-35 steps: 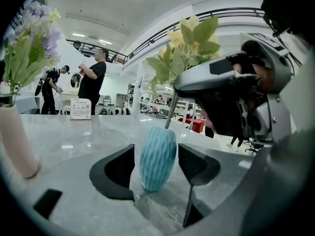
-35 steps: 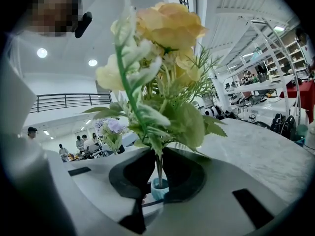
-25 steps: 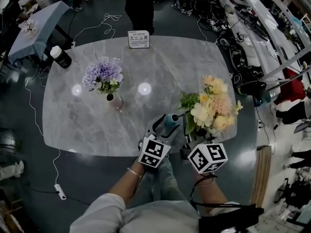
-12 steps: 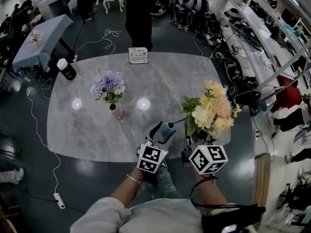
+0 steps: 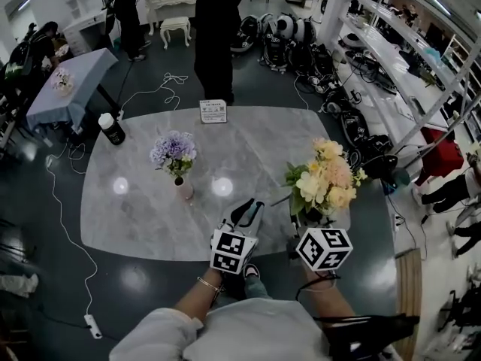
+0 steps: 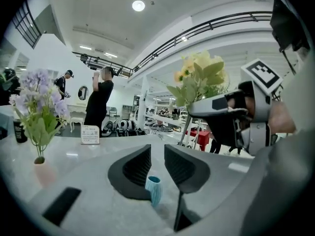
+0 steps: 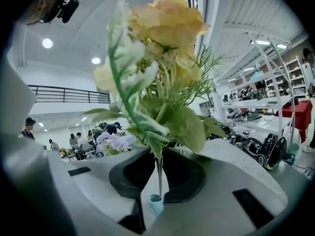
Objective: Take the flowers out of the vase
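My right gripper (image 5: 299, 222) (image 7: 158, 156) is shut on the thin green stem of a yellow and peach bouquet (image 5: 325, 180) (image 7: 157, 58), which stands upright above the jaws. The stem's lower end hangs at the mouth of a small teal ribbed vase (image 7: 156, 204) on the table; whether it is still inside I cannot tell. My left gripper (image 5: 246, 207) (image 6: 157, 154) hovers above the same vase (image 6: 153, 190). Its jaws have just been closing, with a narrow gap and nothing between them. The vase is hidden in the head view.
On the grey marble table (image 5: 150, 224) stand purple flowers in a pink vase (image 5: 174, 153) (image 6: 39, 107), a dark bottle with a white cap (image 5: 113, 128) and a sign card (image 5: 213, 111). A person (image 5: 214, 36) stands behind the far edge. Cables lie on the floor at the left.
Both grippers have risen. The teal vase, earlier between the left jaws, no longer shows there in the head view, and those jaws are narrower. The bouquet has gone up with the right gripper.
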The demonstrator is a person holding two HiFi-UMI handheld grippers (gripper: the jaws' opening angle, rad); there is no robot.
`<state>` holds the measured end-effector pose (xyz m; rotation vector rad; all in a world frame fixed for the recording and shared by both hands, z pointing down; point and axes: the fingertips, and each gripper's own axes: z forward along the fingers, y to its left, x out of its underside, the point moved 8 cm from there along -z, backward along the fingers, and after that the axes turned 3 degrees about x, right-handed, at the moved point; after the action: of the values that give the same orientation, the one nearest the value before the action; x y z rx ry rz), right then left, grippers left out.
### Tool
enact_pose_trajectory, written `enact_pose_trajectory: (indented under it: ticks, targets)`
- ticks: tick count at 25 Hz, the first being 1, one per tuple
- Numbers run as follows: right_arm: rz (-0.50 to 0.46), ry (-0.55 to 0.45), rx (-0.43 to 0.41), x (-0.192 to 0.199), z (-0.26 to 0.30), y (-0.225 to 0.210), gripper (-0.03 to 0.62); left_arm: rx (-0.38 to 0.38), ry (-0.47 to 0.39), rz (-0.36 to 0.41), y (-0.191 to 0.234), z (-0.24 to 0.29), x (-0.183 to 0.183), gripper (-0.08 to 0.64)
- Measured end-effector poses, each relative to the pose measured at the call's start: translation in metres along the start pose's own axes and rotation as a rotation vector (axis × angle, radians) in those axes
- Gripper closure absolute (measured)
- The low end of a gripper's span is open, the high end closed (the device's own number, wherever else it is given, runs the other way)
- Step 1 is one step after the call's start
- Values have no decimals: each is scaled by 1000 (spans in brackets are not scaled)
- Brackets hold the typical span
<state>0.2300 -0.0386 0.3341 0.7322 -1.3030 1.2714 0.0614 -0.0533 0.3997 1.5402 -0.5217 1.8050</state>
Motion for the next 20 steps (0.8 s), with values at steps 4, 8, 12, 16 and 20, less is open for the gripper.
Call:
enact_pose_trajectory:
  ticks: [4,8,12,16,20]
  targets:
    - [-3,17,-1,3,-8,-2,548,-31,-9,18,-4,-7,-5,536]
    - [-7,25,-5,5,-13,-3,548,-38,-16,13,-9,-10,-11,551]
    - [-4,37,-5,9,-18,-2,548,-38,-14,8,-14,-11,-10,551]
    - [4,45,-2,12,-22,-2,548,-33,-9,21,-17,-10,-10,551]
    - [14,60,11,12,-24,-9,548,-34,-5,22,-20,-6,-13,551]
